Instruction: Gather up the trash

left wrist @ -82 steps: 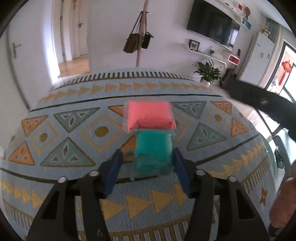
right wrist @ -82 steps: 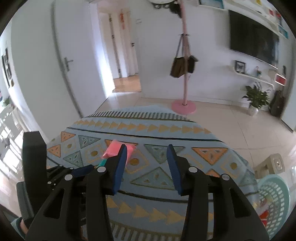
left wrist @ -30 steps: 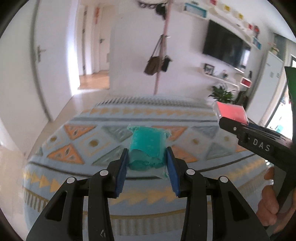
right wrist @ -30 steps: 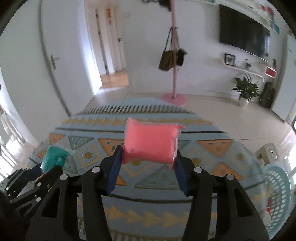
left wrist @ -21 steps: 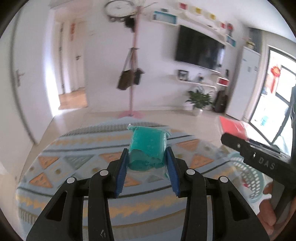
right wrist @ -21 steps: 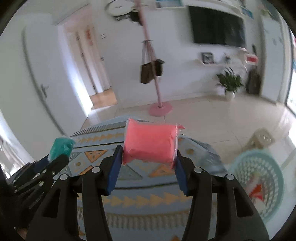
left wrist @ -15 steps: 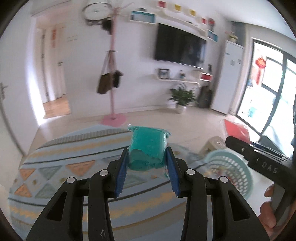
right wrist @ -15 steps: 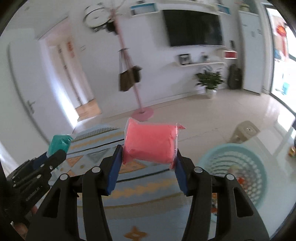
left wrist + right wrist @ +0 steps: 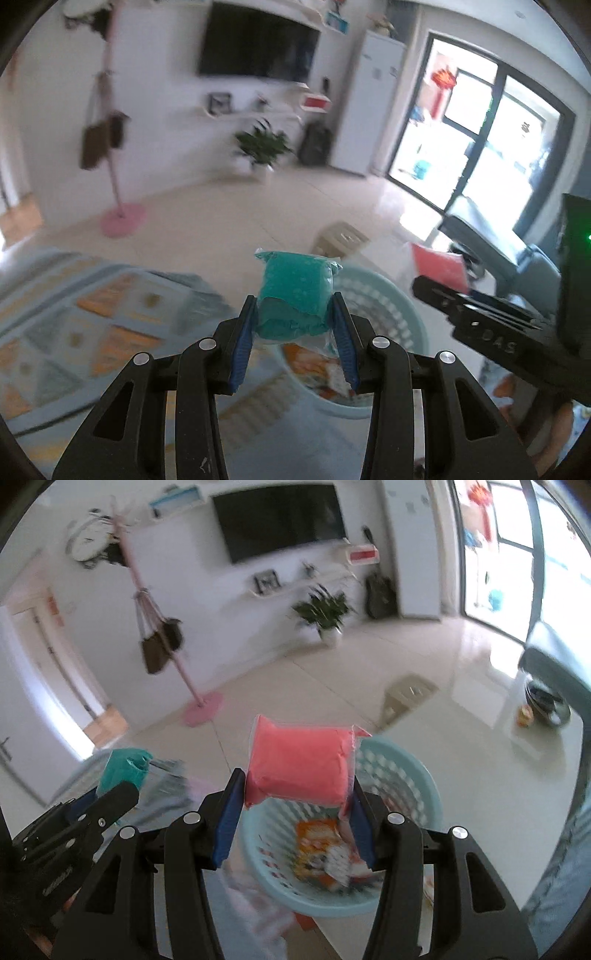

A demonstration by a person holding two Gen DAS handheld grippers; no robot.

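Teal plastic-wrapped packet clamped in left gripper, pink plastic-wrapped packet in right gripper; release best delayed until pale-blue perforated plastic basket is centred beneath jaws.

Round pale-blue perforated plastic basket directly below and ahead of right gripper; mouth open, crumpled wrappers low inside, free room above them. Pink plastic-wrapped pack fills gap between fingers. Left gripper close on left side, jaws blocked by teal plastic-wrapped pack. Beige plastic stool beyond basket; bare tile floor ahead.
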